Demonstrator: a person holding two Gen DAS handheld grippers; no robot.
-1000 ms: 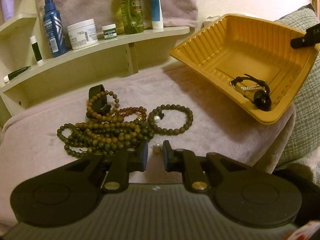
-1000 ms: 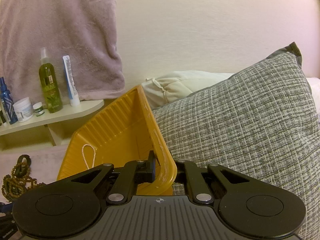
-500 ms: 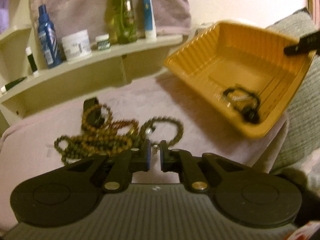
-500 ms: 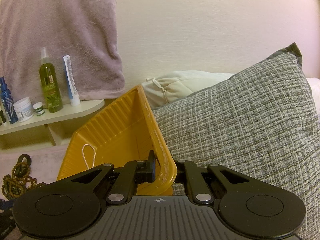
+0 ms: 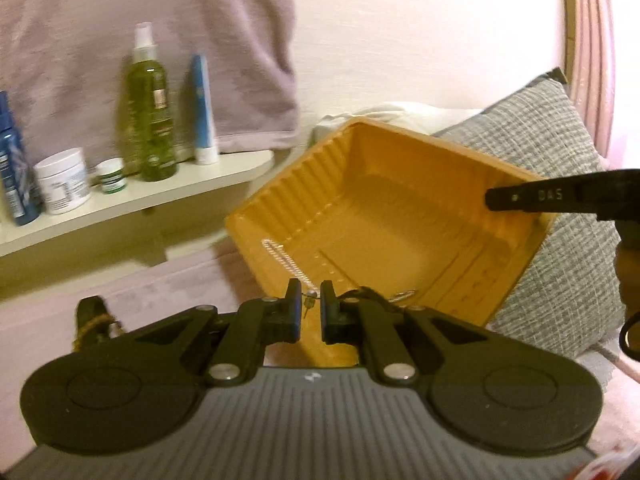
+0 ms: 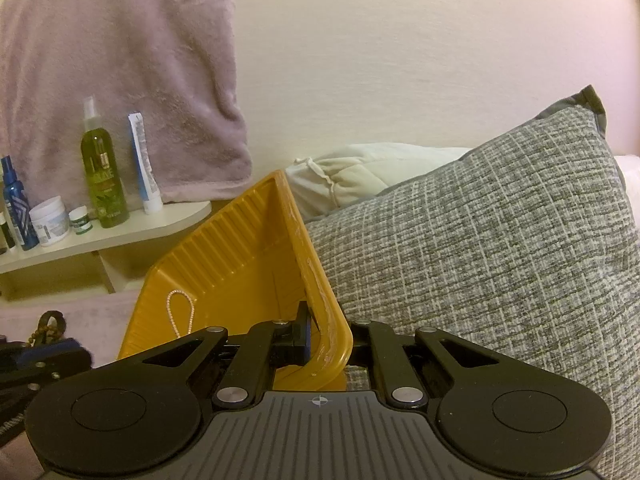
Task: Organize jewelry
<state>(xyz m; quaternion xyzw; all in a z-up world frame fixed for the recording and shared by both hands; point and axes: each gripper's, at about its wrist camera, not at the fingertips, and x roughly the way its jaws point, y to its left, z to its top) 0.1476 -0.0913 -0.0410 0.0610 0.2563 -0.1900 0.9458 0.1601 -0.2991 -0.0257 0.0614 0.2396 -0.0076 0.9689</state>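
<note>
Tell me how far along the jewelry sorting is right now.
Partly done. A pale chain already lies in the yellow tray, which the right gripper clamps by its rim. The left gripper pinches a small metal earring-like piece at the tray's near edge. Left: dropping that in, then a brown bead strand on the cloth, mostly hidden.

The ribbed orange plastic tray (image 5: 400, 216) lies just beyond the left fingers (image 5: 295, 312); a wooden wall shelf (image 5: 132, 196) of bottles stands to their left, a grey woven cushion (image 5: 560, 264) to their right.
</note>
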